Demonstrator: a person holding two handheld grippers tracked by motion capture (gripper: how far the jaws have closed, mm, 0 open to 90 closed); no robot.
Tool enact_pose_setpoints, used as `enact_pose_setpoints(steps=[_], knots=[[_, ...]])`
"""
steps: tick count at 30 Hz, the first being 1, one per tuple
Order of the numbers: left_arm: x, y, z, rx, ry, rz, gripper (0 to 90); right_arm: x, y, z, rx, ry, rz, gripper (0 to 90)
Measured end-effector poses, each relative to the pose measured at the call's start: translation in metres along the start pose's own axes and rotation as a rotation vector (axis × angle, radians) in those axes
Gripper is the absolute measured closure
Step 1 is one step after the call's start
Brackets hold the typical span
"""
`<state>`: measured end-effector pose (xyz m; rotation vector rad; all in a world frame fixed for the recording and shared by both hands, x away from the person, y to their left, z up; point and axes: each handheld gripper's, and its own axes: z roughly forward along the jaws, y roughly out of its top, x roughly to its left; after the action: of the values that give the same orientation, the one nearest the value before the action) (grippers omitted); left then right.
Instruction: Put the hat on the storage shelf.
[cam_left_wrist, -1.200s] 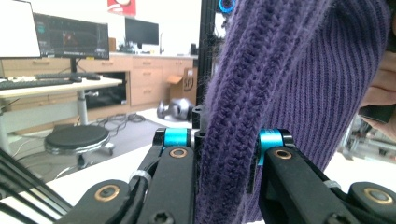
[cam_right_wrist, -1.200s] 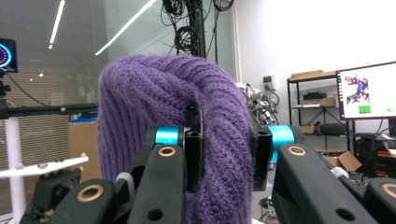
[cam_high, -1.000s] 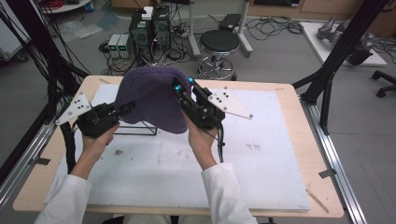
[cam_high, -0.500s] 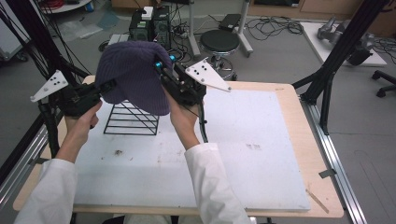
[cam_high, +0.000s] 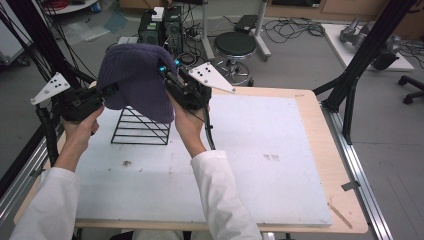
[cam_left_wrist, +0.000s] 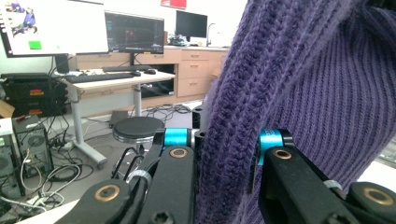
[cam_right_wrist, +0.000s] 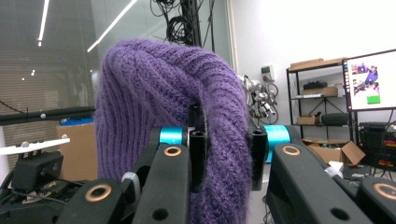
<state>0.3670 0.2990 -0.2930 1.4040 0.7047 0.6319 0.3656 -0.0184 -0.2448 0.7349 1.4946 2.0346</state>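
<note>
A purple knitted hat (cam_high: 135, 80) hangs in the air between both grippers, above a black wire rack (cam_high: 141, 126) on the white board. My left gripper (cam_high: 109, 91) is shut on the hat's left rim, and my right gripper (cam_high: 167, 70) is shut on its right rim. In the left gripper view the ribbed hat (cam_left_wrist: 299, 93) runs between the two jaws. In the right gripper view the folded rim of the hat (cam_right_wrist: 219, 140) is pinched between the jaws, and the left gripper's body (cam_right_wrist: 35, 170) sits low at the left.
A white board (cam_high: 250, 160) covers the wooden table (cam_high: 320, 130). Black frame struts (cam_high: 360, 55) rise at the table's right and left. A round stool (cam_high: 235, 45) and computer boxes (cam_high: 160, 25) stand on the floor beyond the far edge.
Both grippers have lifted the hat up and leftward, off the wire rack, which now stands uncovered beneath it.
</note>
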Motion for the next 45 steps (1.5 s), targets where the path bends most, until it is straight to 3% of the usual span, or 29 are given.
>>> enact_pose_setpoints(steps=[3, 14, 19, 21, 22, 25, 31, 39, 42, 45], knots=[[0.002, -0.003, -0.002, 0.005, 0.005, -0.005, 81.9, 0.0, -0.002, 0.002, 0.009, 0.003, -0.002, 77.5], [0.022, -0.039, -0.014, 0.041, 0.044, -0.07, 81.6, 0.009, -0.028, 0.019, 0.115, 0.016, -0.023, 77.2], [0.027, -0.047, -0.018, 0.053, 0.046, -0.08, 81.3, 0.011, -0.035, 0.025, 0.135, 0.019, -0.032, 77.3], [0.028, -0.052, -0.02, 0.053, 0.051, -0.093, 81.3, 0.014, -0.04, 0.028, 0.15, 0.014, -0.035, 77.2], [0.029, -0.057, -0.02, 0.044, 0.05, -0.122, 81.3, 0.014, -0.042, 0.029, 0.153, 0.012, -0.036, 77.2], [0.029, -0.062, -0.021, 0.048, 0.059, -0.129, 81.3, 0.015, -0.045, 0.03, 0.158, 0.005, -0.041, 77.2], [0.032, -0.083, -0.022, 0.094, 0.09, -0.136, 81.1, 0.011, -0.068, 0.032, 0.207, -0.025, -0.034, 77.2], [0.037, -0.097, -0.022, 0.135, 0.129, -0.132, 80.5, 0.008, -0.089, 0.035, 0.273, -0.033, -0.035, 77.0], [0.043, -0.111, -0.023, 0.164, 0.131, -0.179, 80.2, 0.007, -0.099, 0.036, 0.301, -0.039, -0.039, 77.0], [0.045, -0.115, -0.022, 0.177, 0.136, -0.179, 79.6, 0.007, -0.106, 0.038, 0.328, -0.049, -0.036, 76.8]])
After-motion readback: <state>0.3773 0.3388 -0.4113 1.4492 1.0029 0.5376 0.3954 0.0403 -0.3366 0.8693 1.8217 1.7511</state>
